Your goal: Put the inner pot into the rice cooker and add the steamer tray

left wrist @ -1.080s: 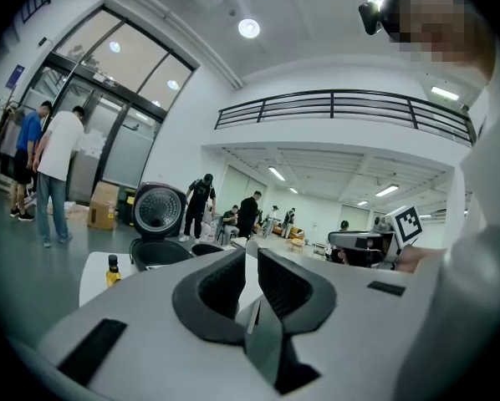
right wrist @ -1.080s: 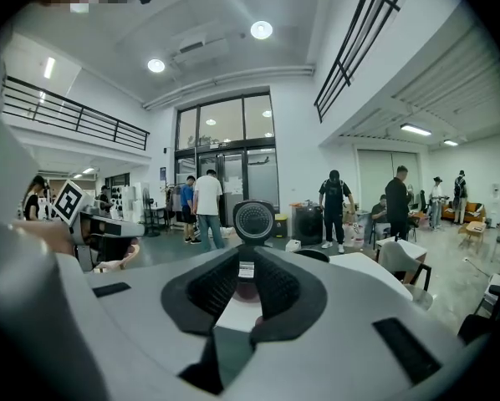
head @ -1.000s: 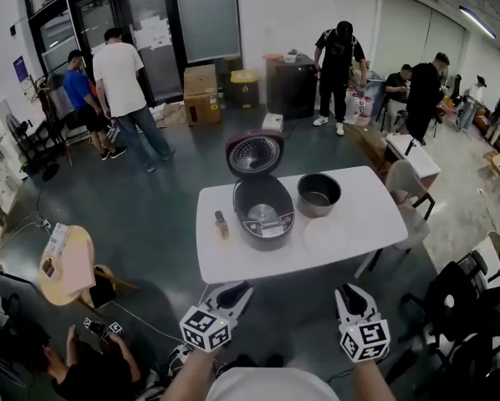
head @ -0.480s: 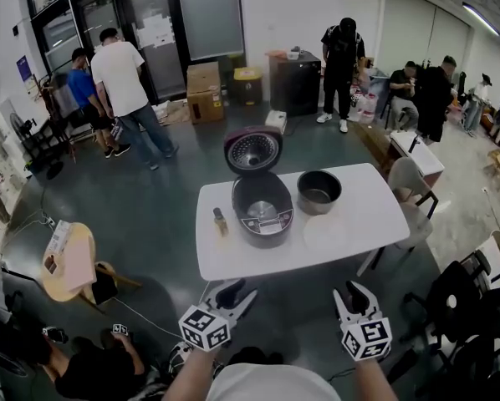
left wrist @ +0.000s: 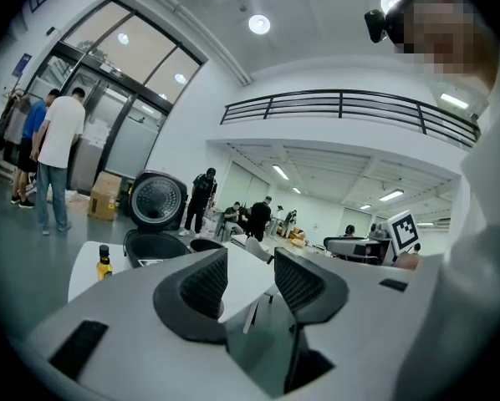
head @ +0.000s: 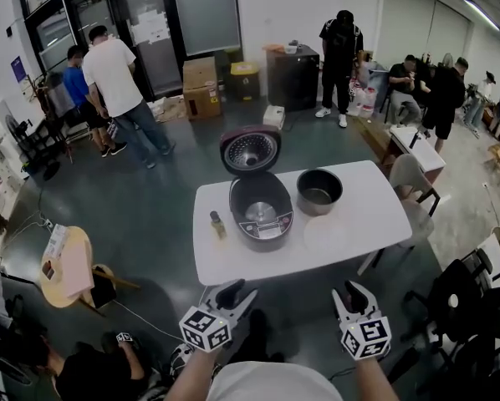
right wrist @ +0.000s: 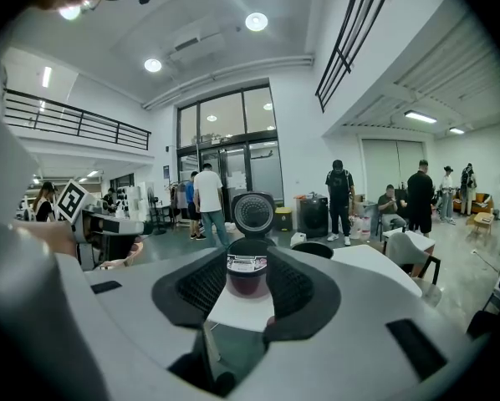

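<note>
The dark rice cooker stands on the white table with its lid tipped up and its cavity bare. The metal inner pot sits to its right. A pale round steamer tray lies in front of the pot. My left gripper and right gripper hover short of the table's near edge. Both have just been opening and now stand open with nothing between the jaws. The left gripper faces the cooker. Between the right gripper's jaws, the cooker shows far off.
A small bottle stands left of the cooker. A chair sits at the table's right end and a round wooden side table is at the left. A person crouches at lower left. Several people and cardboard boxes are behind.
Both grippers' jaws have spread from nearly shut to open. The table and cooker have shifted slightly in the head view as I moved.
</note>
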### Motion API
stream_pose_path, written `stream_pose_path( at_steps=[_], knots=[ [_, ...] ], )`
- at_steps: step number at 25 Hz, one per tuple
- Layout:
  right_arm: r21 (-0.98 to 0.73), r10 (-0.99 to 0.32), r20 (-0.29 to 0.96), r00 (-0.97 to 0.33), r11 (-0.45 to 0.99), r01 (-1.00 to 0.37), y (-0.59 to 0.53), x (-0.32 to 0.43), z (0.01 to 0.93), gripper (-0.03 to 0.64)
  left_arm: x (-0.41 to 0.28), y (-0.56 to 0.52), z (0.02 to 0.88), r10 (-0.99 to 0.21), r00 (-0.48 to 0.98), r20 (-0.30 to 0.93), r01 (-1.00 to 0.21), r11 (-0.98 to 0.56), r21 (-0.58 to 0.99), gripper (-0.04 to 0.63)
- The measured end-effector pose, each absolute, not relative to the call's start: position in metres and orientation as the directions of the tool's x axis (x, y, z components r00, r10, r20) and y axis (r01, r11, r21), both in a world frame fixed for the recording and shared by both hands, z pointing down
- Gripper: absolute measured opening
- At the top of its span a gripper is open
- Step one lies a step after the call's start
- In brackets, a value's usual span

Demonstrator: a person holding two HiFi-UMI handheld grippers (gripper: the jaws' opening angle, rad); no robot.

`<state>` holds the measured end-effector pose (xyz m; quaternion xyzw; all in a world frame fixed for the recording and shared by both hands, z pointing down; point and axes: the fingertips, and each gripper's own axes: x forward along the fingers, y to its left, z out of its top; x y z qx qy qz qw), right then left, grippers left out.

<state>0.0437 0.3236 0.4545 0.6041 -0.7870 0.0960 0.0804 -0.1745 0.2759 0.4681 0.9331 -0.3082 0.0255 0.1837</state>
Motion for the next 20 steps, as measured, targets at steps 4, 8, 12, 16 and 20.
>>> stream_pose_path(
  at_steps=[4,8,12,16,20],
  knots=[
    [-0.053,-0.936,0.257,-0.239,0.233,-0.971,0.297,0.048,0.457,0.158,-0.171,0.248,0.469,-0.554,0.817,0.160,-0.573,-0.749,0.332,0.189],
    [-0.053,-0.935,0.274,-0.223,0.217,-0.975,0.261,0.050,0.464,0.158,-0.167,0.211,0.475,-0.538,0.825,0.171,-0.562,-0.757,0.332,0.189],
    [-0.044,-0.932,0.293,-0.214,0.211,-0.977,0.216,0.049,0.470,0.158,-0.162,0.169,0.481,-0.517,0.835,0.191,-0.551,-0.772,0.317,0.189],
    [-0.045,-0.925,0.317,-0.209,0.206,-0.978,0.174,0.043,0.476,0.156,-0.163,0.127,0.489,-0.497,0.843,0.208,-0.538,-0.779,0.321,0.189],
    [-0.034,-0.921,0.340,-0.191,0.191,-0.981,0.136,0.039,0.479,0.155,-0.163,0.089,0.493,-0.461,0.860,0.219,-0.510,-0.791,0.337,0.189]
  ],
)
